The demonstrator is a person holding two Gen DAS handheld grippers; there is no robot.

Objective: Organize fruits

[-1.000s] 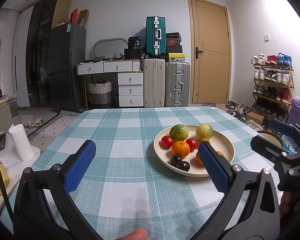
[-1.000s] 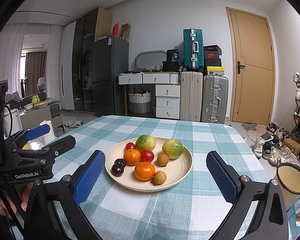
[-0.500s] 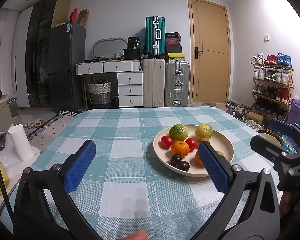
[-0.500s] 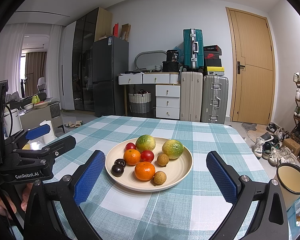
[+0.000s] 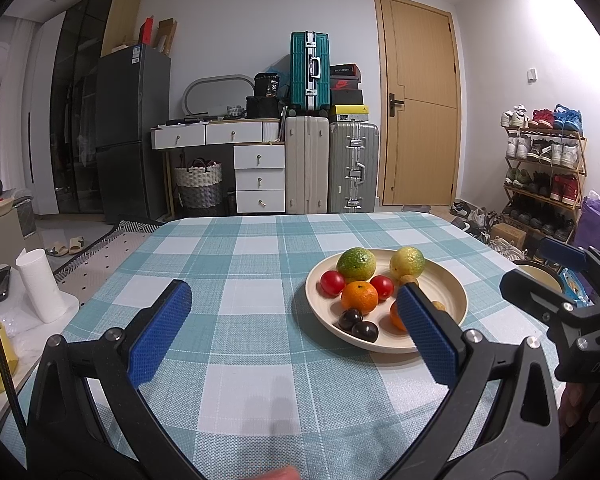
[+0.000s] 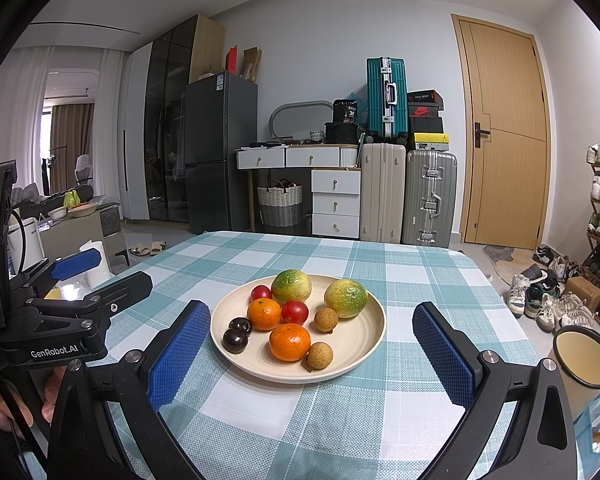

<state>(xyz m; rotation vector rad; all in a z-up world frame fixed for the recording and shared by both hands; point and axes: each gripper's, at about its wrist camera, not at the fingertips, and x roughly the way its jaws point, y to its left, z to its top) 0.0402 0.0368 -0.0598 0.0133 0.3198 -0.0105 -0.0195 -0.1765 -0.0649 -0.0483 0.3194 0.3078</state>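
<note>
1. The plate [image 6: 374, 344] of fruit sits right of the table's centre.
2. It lies straight ahead of the right gripper [image 6: 310, 354], jaws apart, empty.
3. The left gripper [image 5: 294, 326], also apart and empty, points left of it.

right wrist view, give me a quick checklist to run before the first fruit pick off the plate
1. Right gripper open, nothing held: ok.
2. Left gripper open, nothing held: ok.
3. Plate lies between the right fingers, straight ahead: ok.
4. Front orange has free space above for a grasp: ok, though a longan touches its right side.
5. Left gripper body is left of the plate, off the reach path: ok.
6. Place to sort the fruit into: cannot tell; only a cup shows at the right edge.
</note>
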